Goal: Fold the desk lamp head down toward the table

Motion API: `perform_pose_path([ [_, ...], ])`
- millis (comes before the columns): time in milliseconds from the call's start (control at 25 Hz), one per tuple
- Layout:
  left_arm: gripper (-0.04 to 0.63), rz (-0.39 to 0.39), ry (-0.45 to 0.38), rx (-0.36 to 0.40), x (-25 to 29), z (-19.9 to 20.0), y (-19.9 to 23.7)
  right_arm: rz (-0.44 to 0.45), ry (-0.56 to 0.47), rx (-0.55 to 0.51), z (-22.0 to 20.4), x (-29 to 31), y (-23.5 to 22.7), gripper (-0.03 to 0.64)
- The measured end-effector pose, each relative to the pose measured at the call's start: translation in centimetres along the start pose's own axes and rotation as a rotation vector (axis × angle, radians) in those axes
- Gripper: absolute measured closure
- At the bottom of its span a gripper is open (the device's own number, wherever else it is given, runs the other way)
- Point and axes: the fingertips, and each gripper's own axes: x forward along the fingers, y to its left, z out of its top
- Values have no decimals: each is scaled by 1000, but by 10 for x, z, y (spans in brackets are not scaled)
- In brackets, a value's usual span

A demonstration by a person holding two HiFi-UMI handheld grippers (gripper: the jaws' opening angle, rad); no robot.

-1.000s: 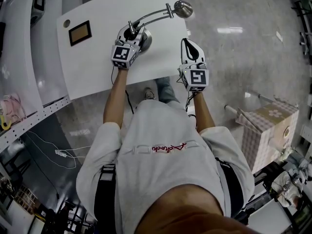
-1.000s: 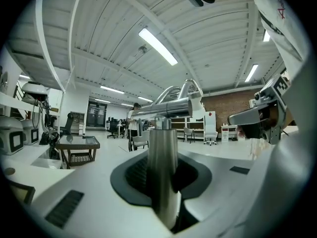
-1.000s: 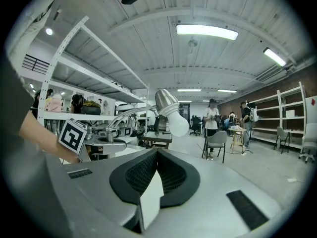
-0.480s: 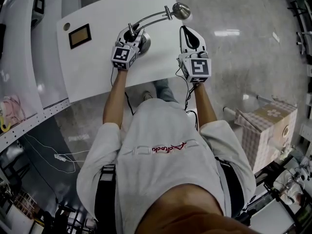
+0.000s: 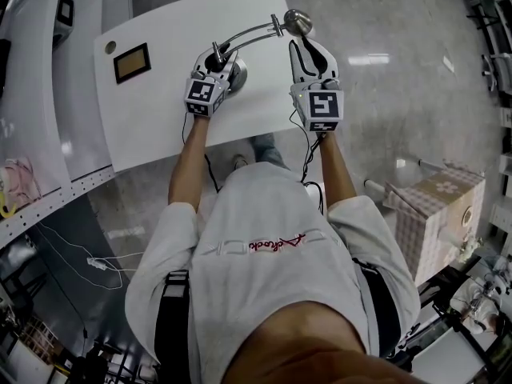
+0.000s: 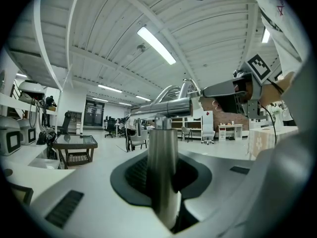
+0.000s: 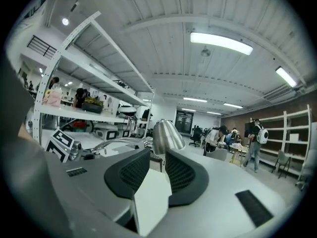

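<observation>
On the white table the desk lamp stands far, its lamp head at the right edge. My left gripper clamps the post; my right gripper, jaws opening and empty, sits just short of the lamp head. A shallow bite could slip off the smooth shade

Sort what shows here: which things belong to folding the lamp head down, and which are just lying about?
Belonging: lamp post, clamped in the left gripper; lamp head, ahead of the right gripper, whose jaws are opening with nothing between them; table.
Lying about: dark framed panel on the table; patterned box and cable on the floor.
</observation>
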Motion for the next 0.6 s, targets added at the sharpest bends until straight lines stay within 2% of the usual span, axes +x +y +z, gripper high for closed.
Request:
perform_pose_path([
  [80, 488, -4, 1, 0, 0, 0, 0, -17, 42, -113, -3, 1, 2, 478],
  [200, 488, -7, 3, 0, 0, 0, -1, -90, 111, -374, -5, 3, 3, 400],
  [320, 488, -7, 2, -1, 0, 0, -1, -121, 164, -549, -5, 7, 5, 360],
  [520, 488, -12, 2, -2, 1, 0, -1, -128, 173, -497, -6, 11, -1, 309],
  [600, 488, -12, 3, -1, 1, 0, -1, -132, 168, -494, -4, 14, -3, 308],
])
